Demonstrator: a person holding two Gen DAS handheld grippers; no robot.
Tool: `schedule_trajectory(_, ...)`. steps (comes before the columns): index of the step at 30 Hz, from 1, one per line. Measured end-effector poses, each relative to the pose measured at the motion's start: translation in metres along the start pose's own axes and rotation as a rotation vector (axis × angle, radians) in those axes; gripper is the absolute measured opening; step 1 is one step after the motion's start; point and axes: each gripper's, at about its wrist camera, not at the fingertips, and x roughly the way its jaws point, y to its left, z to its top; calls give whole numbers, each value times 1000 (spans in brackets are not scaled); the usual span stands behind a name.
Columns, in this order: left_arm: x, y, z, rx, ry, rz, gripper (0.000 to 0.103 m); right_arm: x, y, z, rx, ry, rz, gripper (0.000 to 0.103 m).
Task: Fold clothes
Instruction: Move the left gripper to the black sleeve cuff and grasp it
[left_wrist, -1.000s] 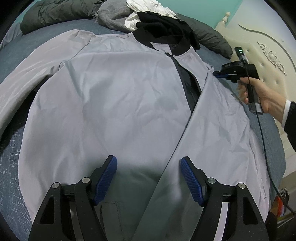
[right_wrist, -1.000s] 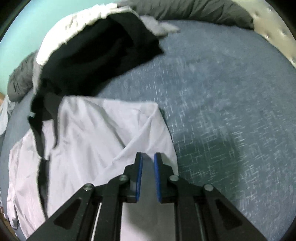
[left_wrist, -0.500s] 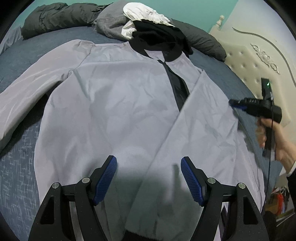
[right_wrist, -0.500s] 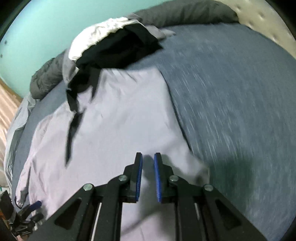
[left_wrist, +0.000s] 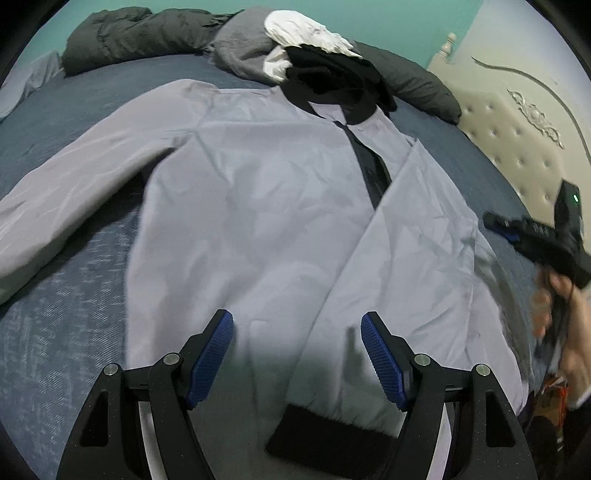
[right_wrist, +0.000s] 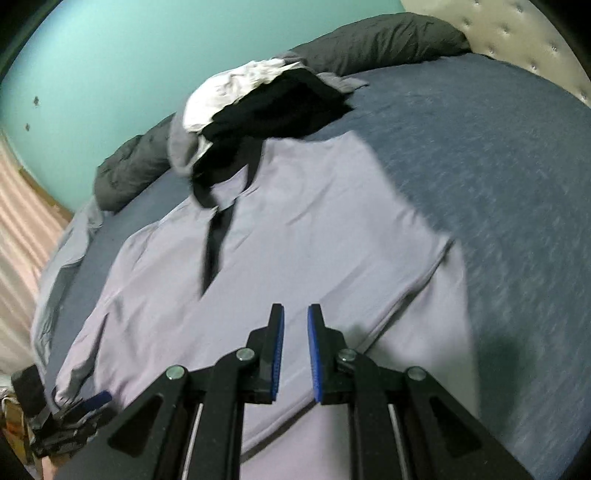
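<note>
I see the jacket (left_wrist: 258, 206) spread flat on the bed (left_wrist: 66, 302), collar away from me. One sleeve (left_wrist: 74, 184) stretches out to my left; the other sleeve (left_wrist: 413, 266) is folded in over the front. A heap of clothes (left_wrist: 317, 66) lies just behind the collar, touching it, with pillows (left_wrist: 140, 33) behind that and the headboard (left_wrist: 517, 140) to the right

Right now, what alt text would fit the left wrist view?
A light grey jacket with a black collar lies spread on a blue bed, one sleeve folded across its front. The open left gripper hovers over its hem; the right gripper, held in a hand, is at the right edge.
</note>
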Motion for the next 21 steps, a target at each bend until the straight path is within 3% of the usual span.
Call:
schedule_trajectory(5,-18,12,-4,-10,-18,56,75,-9,22,-30,35,-5,54,13)
schedule_trajectory(9,-33,25,-6,-41,-14,77,75,-14,33,-47,17,1,69,23)
schedule_trajectory(12,-45,36,-9,-46,-4,118,76,-14,38,-54,-3,13,90,24)
schedule_trajectory(14,-54,50,-12,-83,7,119,76,-15,39,-57,6,10,110,27)
schedule_trajectory(17,-66,76,-19,-167,26,115,77,-16,41,-62,19,6,139,39)
schedule_trajectory(21,-87,112,-27,-229,22,172,77,-16,43,-66,33,5,176,40)
